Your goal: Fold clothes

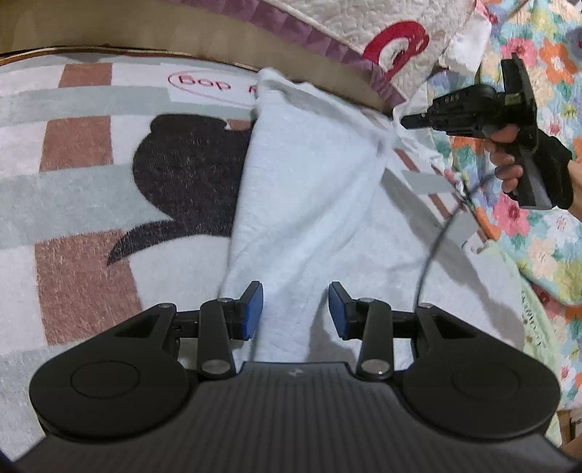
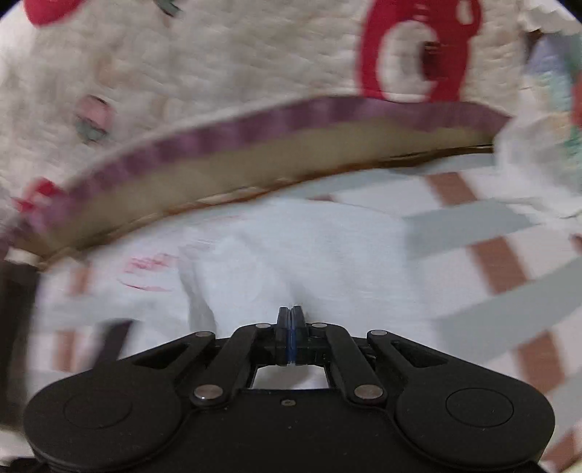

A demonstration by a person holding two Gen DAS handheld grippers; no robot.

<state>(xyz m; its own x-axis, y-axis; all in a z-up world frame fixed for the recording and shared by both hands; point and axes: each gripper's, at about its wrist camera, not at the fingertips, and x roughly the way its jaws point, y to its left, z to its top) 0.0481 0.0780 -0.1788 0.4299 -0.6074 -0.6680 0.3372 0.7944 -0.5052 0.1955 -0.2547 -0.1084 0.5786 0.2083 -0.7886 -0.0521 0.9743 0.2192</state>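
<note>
A white cloth (image 1: pixel 309 182) lies lengthwise on a checked blanket (image 1: pixel 72 182) and narrows toward me. My left gripper (image 1: pixel 296 309) holds its bunched near end between the blue pads (image 1: pixel 252 309), which stand partly apart around the thick fabric. At the far right corner the cloth is drawn to a point at my right gripper (image 1: pixel 405 122), held by a person's hand (image 1: pixel 505 152). In the blurred right wrist view the right gripper (image 2: pixel 292 309) has its jaws pressed together, and the white cloth (image 2: pixel 291 262) puckers at the tips.
A cream quilt with red shapes and a purple border (image 1: pixel 363 29) (image 2: pixel 182 72) is piled beyond the blanket's far edge, above a tan board (image 2: pixel 254 163). A floral quilt (image 1: pixel 527 254) covers the right side. A black cable (image 1: pixel 433 247) hangs across the cloth's right edge.
</note>
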